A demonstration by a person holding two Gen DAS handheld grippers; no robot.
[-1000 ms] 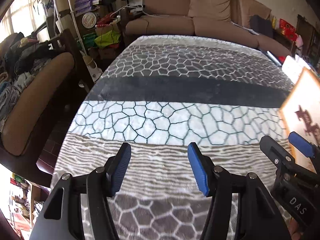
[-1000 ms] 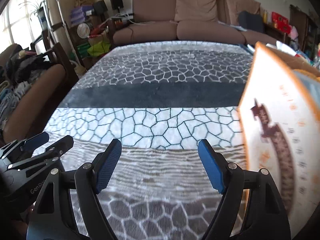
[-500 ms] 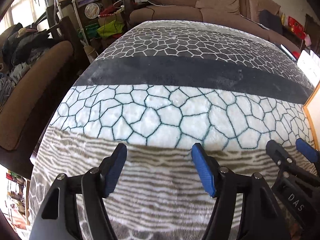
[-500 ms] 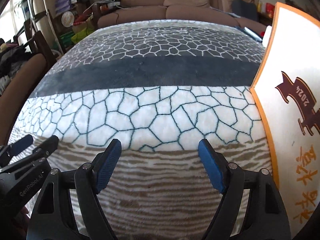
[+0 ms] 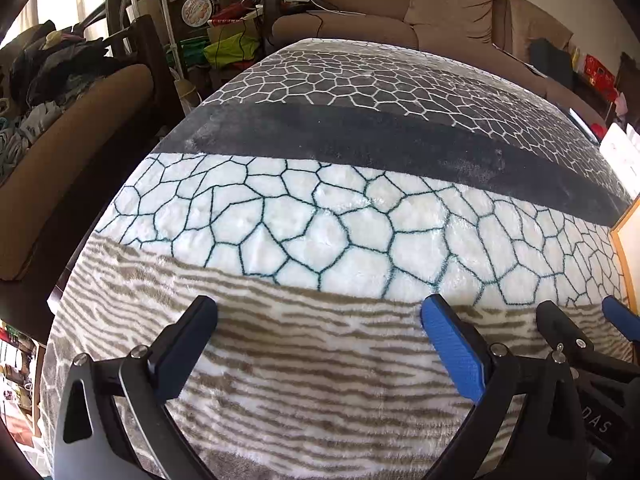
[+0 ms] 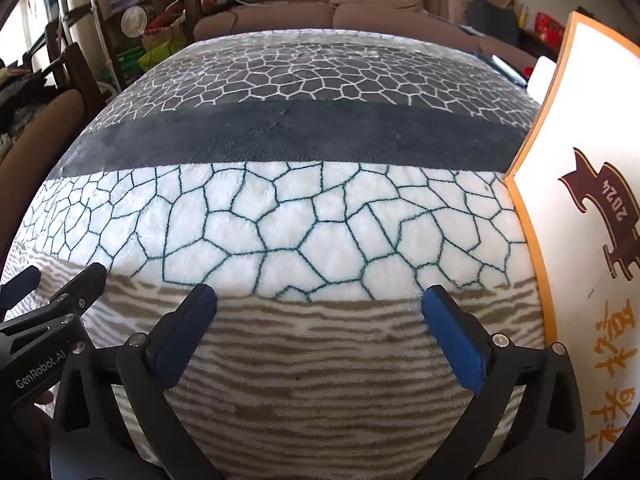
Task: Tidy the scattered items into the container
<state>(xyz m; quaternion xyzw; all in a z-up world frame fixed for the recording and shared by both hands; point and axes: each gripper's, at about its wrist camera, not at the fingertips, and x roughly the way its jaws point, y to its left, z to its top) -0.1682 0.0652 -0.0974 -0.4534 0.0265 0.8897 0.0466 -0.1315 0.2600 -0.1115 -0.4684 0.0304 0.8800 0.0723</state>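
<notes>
My left gripper [image 5: 320,320] is open and empty, low over a patterned blanket [image 5: 320,208]. My right gripper [image 6: 320,308] is open and empty over the same blanket [image 6: 320,208]. A white box with an orange edge and red print [image 6: 580,220] stands at the right of the right wrist view; its corner shows in the left wrist view [image 5: 628,232]. No loose items show on the blanket. The right gripper shows at the right of the left wrist view [image 5: 580,328]. The left gripper shows at the left of the right wrist view [image 6: 56,292].
A brown sofa [image 5: 420,12] stands beyond the blanket's far edge. A brown chair with piled clothes [image 5: 60,100] is at the left. Boxes and clutter [image 5: 224,32] sit at the back left. The blanket's left edge drops off to the floor.
Both grippers have tilted down and moved forward over the blanket. The left gripper has opened wider. The white box now sits further right in both views.
</notes>
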